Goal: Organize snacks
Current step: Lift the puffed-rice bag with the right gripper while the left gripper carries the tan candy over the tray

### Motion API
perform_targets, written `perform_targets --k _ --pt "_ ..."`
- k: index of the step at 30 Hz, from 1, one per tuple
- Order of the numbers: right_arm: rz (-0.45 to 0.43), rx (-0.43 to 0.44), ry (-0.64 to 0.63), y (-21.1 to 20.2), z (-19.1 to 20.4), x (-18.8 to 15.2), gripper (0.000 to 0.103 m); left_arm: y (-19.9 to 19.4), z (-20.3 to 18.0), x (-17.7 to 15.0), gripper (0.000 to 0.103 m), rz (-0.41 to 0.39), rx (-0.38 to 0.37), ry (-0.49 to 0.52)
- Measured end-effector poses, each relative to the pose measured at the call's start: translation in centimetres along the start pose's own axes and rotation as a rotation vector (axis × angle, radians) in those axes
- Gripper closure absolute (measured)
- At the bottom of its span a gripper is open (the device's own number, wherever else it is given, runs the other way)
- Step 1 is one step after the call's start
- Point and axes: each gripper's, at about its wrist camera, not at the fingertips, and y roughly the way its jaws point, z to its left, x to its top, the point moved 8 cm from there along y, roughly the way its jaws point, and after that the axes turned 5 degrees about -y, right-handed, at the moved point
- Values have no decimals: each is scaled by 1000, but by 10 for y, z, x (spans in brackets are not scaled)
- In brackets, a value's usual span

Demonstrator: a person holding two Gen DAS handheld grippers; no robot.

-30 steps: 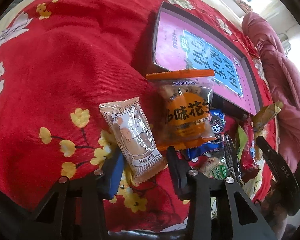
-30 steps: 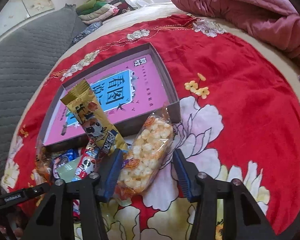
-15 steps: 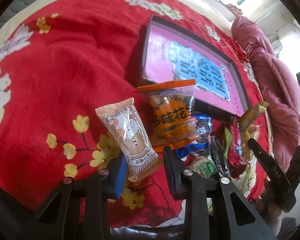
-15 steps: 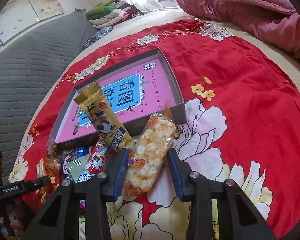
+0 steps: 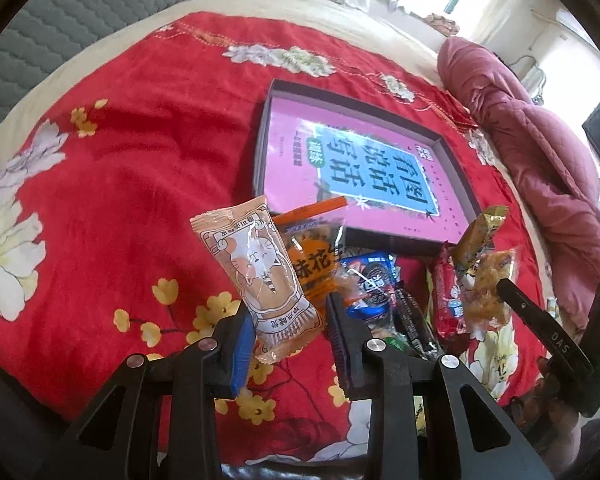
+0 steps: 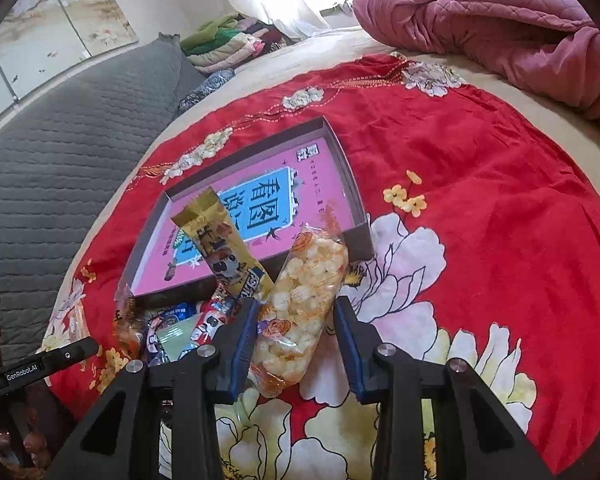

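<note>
My left gripper (image 5: 287, 310) is shut on the lower end of a tan cat-print snack packet (image 5: 260, 276) and holds it tilted above the red cloth. Behind it lies a pile of snacks: an orange packet (image 5: 312, 256), a blue cookie packet (image 5: 372, 276) and a red one (image 5: 446, 300). My right gripper (image 6: 294, 306) has its jaws closing, and both pads touch a clear popcorn packet (image 6: 304, 280). A yellow bar packet (image 6: 220, 248) leans against the popcorn packet by the left fingertip. An open box (image 6: 360, 236) with a pink bottom lies just beyond.
Everything sits on a bed under a red floral cloth (image 5: 120, 160). A bunched pink quilt (image 6: 480, 20) lies at the far right. A grey quilted cover (image 6: 60, 140) and folded clothes (image 6: 228, 40) are to the left. The box rim (image 5: 260, 140) stands near the snack pile.
The left jaws have shut on the cat-print packet and lifted it off the cloth. The right jaws have narrowed around the popcorn packet.
</note>
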Motion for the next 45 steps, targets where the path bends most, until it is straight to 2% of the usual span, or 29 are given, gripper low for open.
perform_targets --k 4,8,16,24,25,29,34,45 --pt "-9 2 7 -3 -2 1 68 -1 -5 3 68 -9 3 15" --pt "39 -34 20 5 -10 -6 70 0 -7 1 68 -7 5 24" --pt "65 -105 -23 9 -13 -9 70 2 -13 2 68 -3 4 38" --pt "144 -126 -21 37 -18 -17 64 -2 -24 15 68 -33 -6 52" --pt "144 -107 -7 39 -18 -18 64 -3 -25 17 68 -38 -8 55" --pt "103 -41 52 30 -23 -14 66 -3 -28 21 68 -41 -15 55" --pt "24 -15 53 9 -20 0 66 -1 -30 24 68 -39 -20 55" --pt "-87 -8 7 -2 -7 40 66 2 -40 46 68 -57 -32 48"
